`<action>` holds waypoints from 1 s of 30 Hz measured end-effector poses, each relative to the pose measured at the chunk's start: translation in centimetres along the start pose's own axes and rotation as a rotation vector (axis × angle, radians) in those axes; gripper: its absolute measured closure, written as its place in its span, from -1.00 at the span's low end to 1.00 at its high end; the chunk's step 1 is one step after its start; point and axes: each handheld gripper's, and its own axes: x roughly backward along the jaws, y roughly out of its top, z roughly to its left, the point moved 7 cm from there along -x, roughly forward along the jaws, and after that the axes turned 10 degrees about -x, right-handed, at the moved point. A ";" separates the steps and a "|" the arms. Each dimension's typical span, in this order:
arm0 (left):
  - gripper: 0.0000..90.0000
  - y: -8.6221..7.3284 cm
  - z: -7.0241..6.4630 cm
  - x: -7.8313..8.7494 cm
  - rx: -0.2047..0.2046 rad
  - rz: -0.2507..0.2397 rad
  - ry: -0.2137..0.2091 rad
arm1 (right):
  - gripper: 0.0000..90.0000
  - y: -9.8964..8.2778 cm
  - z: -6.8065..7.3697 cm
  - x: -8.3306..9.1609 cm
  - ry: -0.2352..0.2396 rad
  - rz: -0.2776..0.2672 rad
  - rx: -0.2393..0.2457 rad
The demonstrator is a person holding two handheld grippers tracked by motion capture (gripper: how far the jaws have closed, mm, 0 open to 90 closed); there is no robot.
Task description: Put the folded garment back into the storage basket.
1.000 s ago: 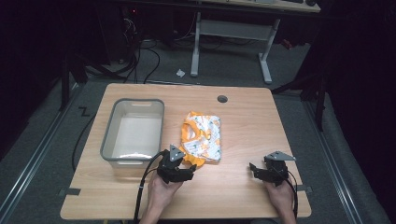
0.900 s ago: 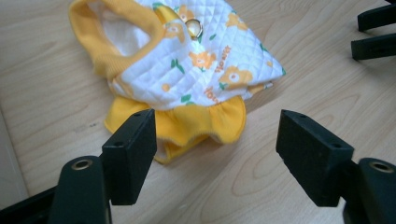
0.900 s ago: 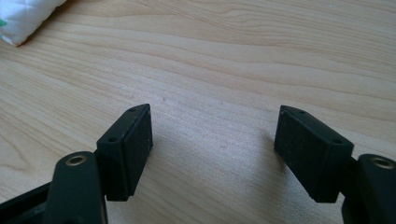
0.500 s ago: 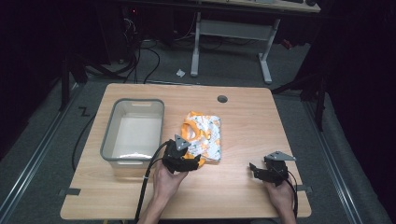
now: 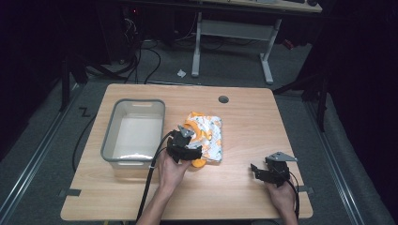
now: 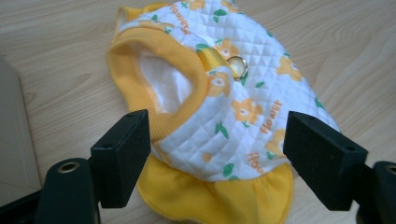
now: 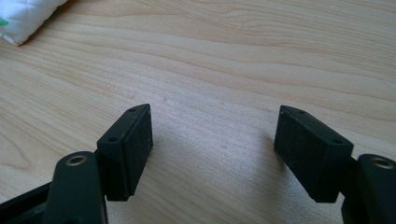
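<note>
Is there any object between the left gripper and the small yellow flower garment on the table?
Nothing visible is in the way. The left gripper has its fingers open, just opened wider, directly before the garment; its yellow hem lies between them, unpressed. The grey bin stands aside.

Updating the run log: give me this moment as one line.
left gripper: open, jaws just opening, astride yellow-trimmed quilted garment, not gripping | right gripper: open above bare table | grey bin: left of garment
</note>
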 end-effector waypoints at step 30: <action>-0.49 -1.3 2.9 -6.5 0.079 0.139 0.071 | -0.38 0.0 0.0 0.0 0.001 0.001 -0.002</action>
